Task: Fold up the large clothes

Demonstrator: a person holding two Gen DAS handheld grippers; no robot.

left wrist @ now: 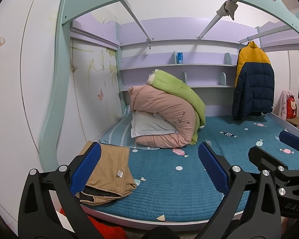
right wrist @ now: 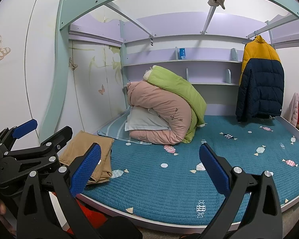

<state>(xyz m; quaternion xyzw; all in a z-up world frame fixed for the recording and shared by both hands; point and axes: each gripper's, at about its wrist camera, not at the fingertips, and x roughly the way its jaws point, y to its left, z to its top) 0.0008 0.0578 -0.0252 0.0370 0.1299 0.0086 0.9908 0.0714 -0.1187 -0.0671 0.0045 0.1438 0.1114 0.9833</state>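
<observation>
On bed's left corner: folded tan trousers (left wrist: 109,171) done. Both grippers' fingers spread, empty. Next: unhook puffer jacket (left wrist: 253,81), lay flat, sleeves inward.

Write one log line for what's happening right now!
left gripper: open, empty | right gripper: open, empty | tan garment: folded, bed's front-left corner | puffer jacket: hanging, unfolded

We see both views evenly lit by soft, cool indoor light, with faint shadows. Focus stays sharp at the centre. Straight lines bow strongly toward the edges, and black vignette fills the corners. Small glints sit on metal bolts along the bottom.
</observation>
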